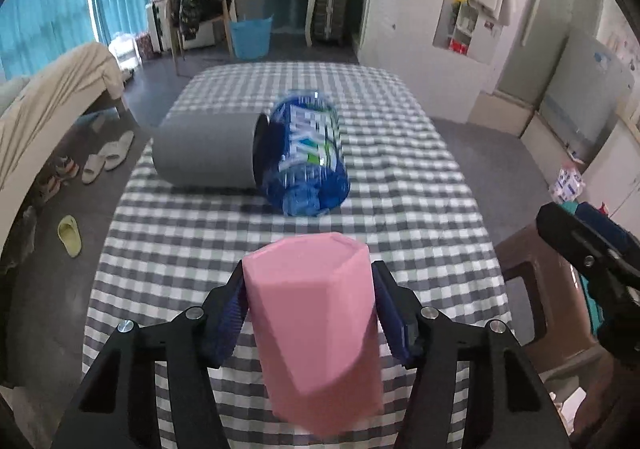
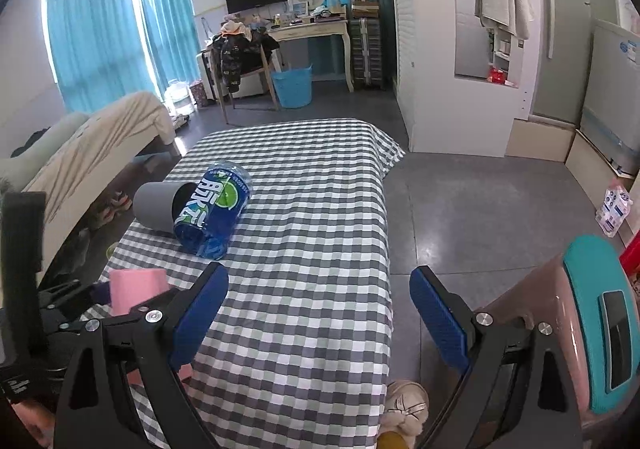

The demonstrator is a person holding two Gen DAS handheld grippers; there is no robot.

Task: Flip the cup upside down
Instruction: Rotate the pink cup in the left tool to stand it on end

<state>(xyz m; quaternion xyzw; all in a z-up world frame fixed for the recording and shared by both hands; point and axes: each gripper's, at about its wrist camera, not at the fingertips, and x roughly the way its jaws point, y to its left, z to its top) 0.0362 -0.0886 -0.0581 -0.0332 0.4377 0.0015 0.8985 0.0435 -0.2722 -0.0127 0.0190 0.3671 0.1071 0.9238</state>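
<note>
Left gripper (image 1: 308, 313): blue pads pinch the faceted pink plastic cup (image 1: 316, 333), held above the checked tablecloth (image 1: 400, 217). Right gripper (image 2: 318, 325): fingers spread, empty. Risk: smooth facets could slip during rotation; cup could drop toward the grey cylinder (image 1: 204, 151) and blue bottle (image 1: 308, 157).

One pink cup (image 1: 316, 325), one grey cup (image 1: 204, 151), one blue bottle (image 1: 308, 161), one checked table (image 1: 420, 177)

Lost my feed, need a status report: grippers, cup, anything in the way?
Left gripper shut on pink cup, closed base facing forward. Right gripper open, empty. Gray cup and bottle lie ahead.
</note>
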